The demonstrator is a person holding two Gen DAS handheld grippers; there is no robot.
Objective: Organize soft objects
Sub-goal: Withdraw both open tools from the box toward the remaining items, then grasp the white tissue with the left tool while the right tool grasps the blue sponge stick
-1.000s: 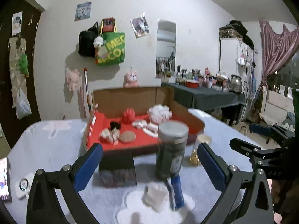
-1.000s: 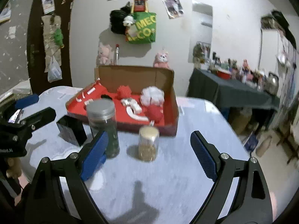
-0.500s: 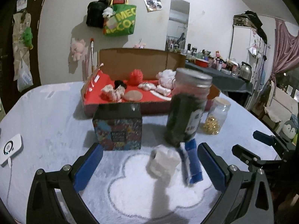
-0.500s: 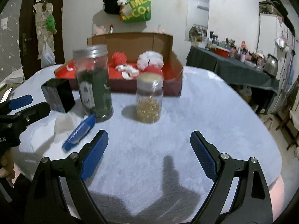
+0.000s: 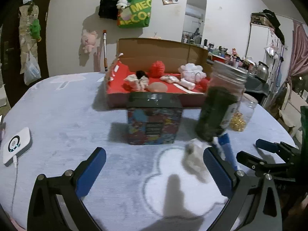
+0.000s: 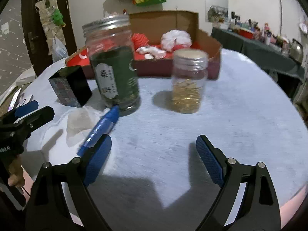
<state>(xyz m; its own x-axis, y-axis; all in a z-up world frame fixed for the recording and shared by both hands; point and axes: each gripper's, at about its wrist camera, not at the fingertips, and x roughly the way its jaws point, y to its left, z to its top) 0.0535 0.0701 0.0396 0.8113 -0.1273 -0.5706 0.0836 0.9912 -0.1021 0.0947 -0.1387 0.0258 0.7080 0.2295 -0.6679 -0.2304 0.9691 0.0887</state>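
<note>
The small pale crumpled soft piece [image 5: 194,160], seemingly tissue or cloth, lies flat on the tabletop just inside the right-hand finger of the left gripper [image 5: 152,170], whose jaws stand wide apart with nothing held. In the right wrist view the same soft piece [image 6: 79,124] sits just outside the left-hand finger of the right gripper [image 6: 154,158], which is likewise spread wide and empty.

The step in hand is judged to be a first approach to this piece. It would best be taken by the left gripper, shifted sideways until the piece is centred between the fingers, then lowered onto the cloth so the pads close low on the limp material. The blue plastic tube [image 6: 100,129] touching the piece's edge should be kept outside the jaws, and the tall green-filled glass jar with a metal lid [image 6: 113,65] just beyond should not be knocked.

Further beyond the jaws are seen a dark patterned square tin [image 5: 154,118], a small clear jar of golden beads [image 6: 188,80] and an open cardboard box with a red lining [image 5: 163,71] holding other soft items. The table is covered by a light grey plush cloth [image 6: 231,105]; behind it is a white wall hung with a green tote bag [image 5: 134,11]
</note>
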